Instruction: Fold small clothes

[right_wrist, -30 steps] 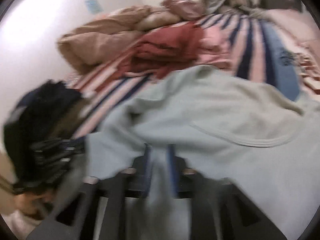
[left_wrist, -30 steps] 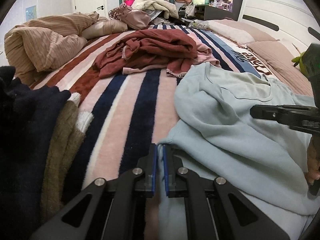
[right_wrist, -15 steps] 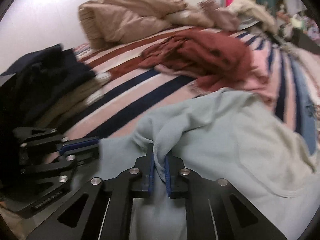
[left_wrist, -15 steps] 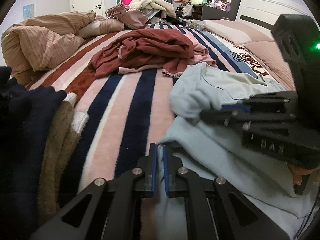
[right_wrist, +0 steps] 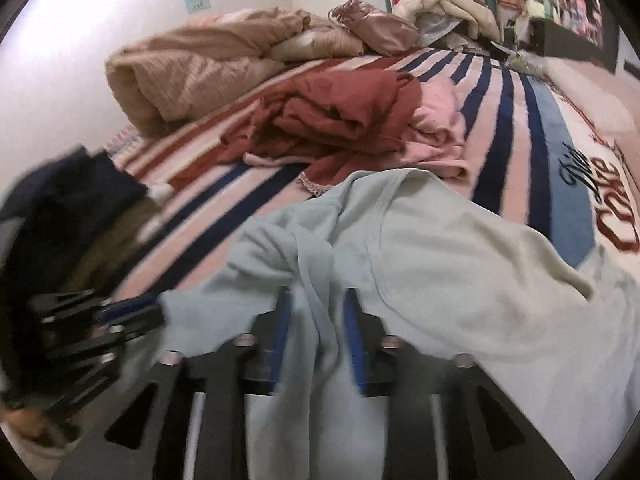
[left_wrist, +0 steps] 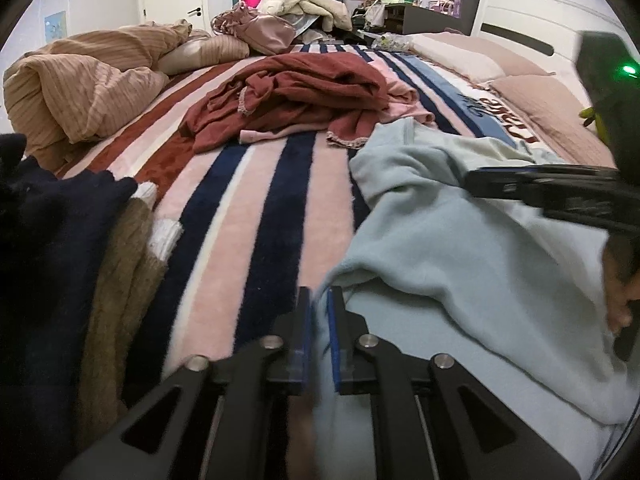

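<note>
A pale blue sweatshirt point(left_wrist: 460, 248) lies on the striped blanket point(left_wrist: 256, 216), its left part folded over toward the middle. It also shows in the right wrist view point(right_wrist: 460, 272). My left gripper point(left_wrist: 319, 300) is shut on the sweatshirt's near left edge. My right gripper point(right_wrist: 318, 300) has its jaws a little apart, with a loose bunch of the sweatshirt's fabric between them. The right gripper also shows at the right of the left wrist view point(left_wrist: 496, 184), above the sweatshirt.
A stack of dark navy and brown knitwear point(left_wrist: 68, 264) lies at the left. A maroon garment point(left_wrist: 296, 96) and a pink one point(right_wrist: 436, 128) are heaped mid-bed. A tan duvet point(left_wrist: 80, 80) sits far left, pillows point(left_wrist: 532, 92) far right.
My right gripper carried the sweatshirt's fabric across toward the middle, then drew back right and its jaws parted. My left gripper has stayed shut on the near edge.
</note>
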Available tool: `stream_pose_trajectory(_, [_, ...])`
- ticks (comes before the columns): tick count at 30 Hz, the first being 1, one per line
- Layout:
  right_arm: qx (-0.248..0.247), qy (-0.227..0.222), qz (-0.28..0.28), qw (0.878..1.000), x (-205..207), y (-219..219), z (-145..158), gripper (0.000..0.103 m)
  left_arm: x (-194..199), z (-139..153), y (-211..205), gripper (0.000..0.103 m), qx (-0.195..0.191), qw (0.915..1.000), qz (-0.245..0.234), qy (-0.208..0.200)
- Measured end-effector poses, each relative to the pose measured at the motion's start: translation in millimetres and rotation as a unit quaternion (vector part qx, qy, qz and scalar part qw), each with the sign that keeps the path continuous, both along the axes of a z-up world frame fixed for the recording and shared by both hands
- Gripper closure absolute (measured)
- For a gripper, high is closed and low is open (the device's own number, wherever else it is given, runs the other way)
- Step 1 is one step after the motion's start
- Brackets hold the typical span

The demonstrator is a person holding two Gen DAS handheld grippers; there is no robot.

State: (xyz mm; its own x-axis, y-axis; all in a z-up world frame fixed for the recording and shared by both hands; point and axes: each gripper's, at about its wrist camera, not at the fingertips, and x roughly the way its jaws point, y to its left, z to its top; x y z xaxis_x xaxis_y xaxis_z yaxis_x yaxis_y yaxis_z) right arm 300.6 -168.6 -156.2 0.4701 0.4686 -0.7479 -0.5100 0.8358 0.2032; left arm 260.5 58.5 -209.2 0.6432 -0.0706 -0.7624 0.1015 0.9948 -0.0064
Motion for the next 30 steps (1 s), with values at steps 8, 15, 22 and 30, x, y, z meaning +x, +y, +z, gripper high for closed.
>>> stream_pose_trajectory(8, [0.014, 0.064, 0.042, 0.997, -82, -56, 2, 0.046, -36, 28, -21, 0.069, -0.028, 0.9983, -0.044, -0.027])
stream_pose_trajectory(15, [-0.001, 0.052, 0.032, 0.998, -121, -70, -16, 0.059, -62, 44, -34, 0.069, -0.038, 0.9966, -0.066, -0.032])
stream_pose_trajectory(22, [-0.043, 0.051, -0.011, 0.998, -134, -126, -8, 0.061, -78, 50, -37, 0.069, -0.045, 0.9948, -0.083, -0.037])
stream_pose_trajectory(30, [-0.087, 0.037, -0.012, 0.995, -177, -135, -21, 0.067, -87, 51, -44, 0.069, -0.063, 0.9931, -0.092, -0.037])
